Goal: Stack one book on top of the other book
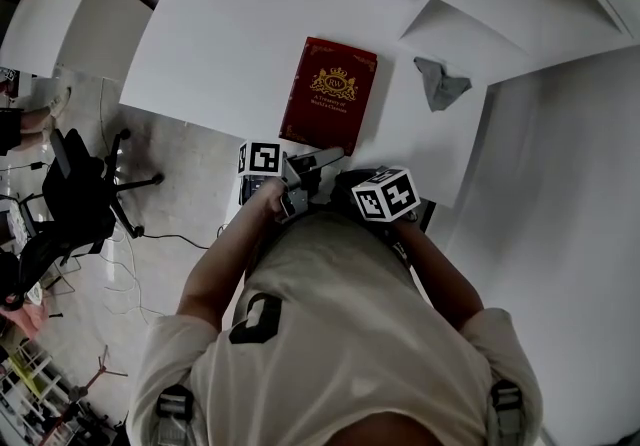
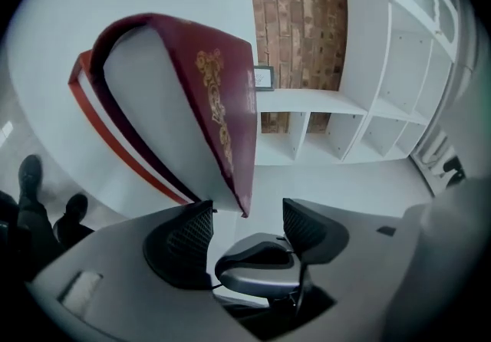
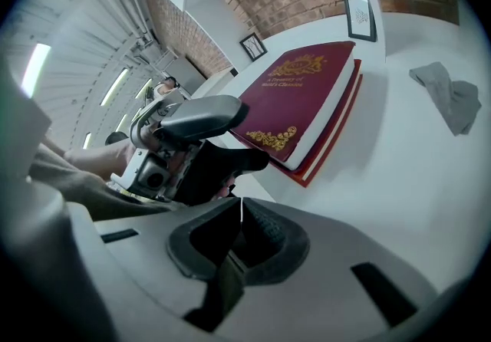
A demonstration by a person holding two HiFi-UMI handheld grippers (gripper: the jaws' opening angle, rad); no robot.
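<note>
Grey ribbed pads on the left gripper (image 2: 247,214) are standing spread apart and pinching nothing. The near corner of the maroon book (image 2: 192,103) is hanging just beyond the gap between them, and it seems to be clear of both pads. The right gripper (image 3: 242,214) is keeping its jaws pressed together with nothing between them, and it is tilting down toward the bare table (image 3: 399,179) just ahead of its tips.

Two grippers are showing, side by side, held close in front of the person's body at the table's near edge. The left one is reaching nearly level toward the stack, a little ahead of the right one and on its left. The person's left forearm is bending inward behind it.

Two books are lying in one stack just beyond the jaws. The maroon book, with gold lettering and a gold crest, is lying on top of a thinner red book (image 3: 331,145), whose edge is peeking out beneath it.

One crumpled grey cloth (image 3: 449,95) is lying further off, to the right of the stack and well apart from it. Two small framed pictures (image 3: 360,17) are sitting at the far edge.

White tabletop is carrying everything. White shelving (image 2: 368,126) and a brick wall (image 2: 299,18) are rising beyond it, and a black office chair (image 1: 85,189) is standing on the pale floor off to the left.
</note>
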